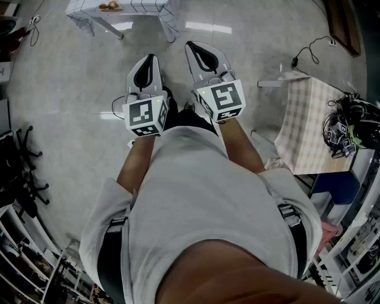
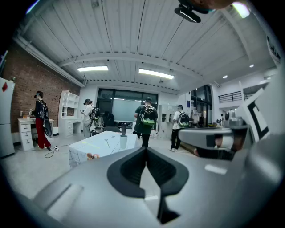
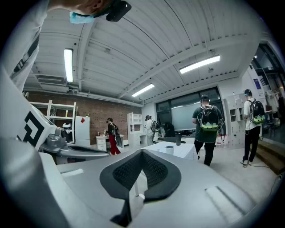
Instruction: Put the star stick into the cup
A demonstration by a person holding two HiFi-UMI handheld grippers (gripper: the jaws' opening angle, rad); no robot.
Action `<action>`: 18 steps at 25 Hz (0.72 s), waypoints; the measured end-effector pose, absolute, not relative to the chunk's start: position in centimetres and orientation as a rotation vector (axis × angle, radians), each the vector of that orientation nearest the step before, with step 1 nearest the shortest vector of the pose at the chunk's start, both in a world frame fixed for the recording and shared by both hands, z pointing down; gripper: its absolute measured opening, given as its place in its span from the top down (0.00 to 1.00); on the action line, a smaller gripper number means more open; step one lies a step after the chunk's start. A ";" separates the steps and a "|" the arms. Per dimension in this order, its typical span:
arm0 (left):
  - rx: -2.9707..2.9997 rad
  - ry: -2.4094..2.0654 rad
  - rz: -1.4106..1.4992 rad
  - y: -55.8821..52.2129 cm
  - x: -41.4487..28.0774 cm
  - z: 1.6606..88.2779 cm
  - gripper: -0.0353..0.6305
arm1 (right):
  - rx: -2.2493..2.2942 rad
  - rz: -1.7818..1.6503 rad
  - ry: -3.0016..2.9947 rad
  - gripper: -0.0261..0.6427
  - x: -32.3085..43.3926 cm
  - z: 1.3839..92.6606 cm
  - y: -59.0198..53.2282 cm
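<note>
Both grippers are held close to the person's chest, pointing forward over bare floor. My left gripper is shut with nothing between its jaws. My right gripper is shut and empty too. Ahead stands a white table. On it are a white cup, a dark cup behind it, and a thin stick lying to the left of the white cup. I cannot make out a star on the stick.
A small brown object lies at the table's near edge. A checked-cloth table with cables and devices stands at the right. Several people with backpacks stand beyond the white table. Shelving lines the left side.
</note>
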State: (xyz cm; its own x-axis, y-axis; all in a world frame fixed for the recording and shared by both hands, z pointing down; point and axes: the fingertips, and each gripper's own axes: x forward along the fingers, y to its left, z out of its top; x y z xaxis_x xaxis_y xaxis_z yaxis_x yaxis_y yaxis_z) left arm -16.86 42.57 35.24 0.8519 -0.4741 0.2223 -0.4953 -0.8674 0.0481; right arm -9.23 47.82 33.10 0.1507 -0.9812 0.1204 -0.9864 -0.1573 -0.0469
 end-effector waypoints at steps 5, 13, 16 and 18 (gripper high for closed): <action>2.911 -0.762 0.327 40.1 -15.5 35.7 0.94 | 2.323 0.231 -2.026 0.96 -8.7 33.9 45.1; 2.885 -0.717 0.379 33.7 -12.4 37.0 0.94 | 2.319 0.338 -2.058 0.96 -5.5 35.5 38.1; 2.873 -0.693 0.404 30.1 -10.8 37.4 0.94 | 2.283 0.362 -2.054 0.96 -4.2 35.8 34.3; 2.868 -0.679 0.414 27.5 -9.7 37.4 0.94 | 2.256 0.380 -2.052 0.96 -3.3 35.8 31.5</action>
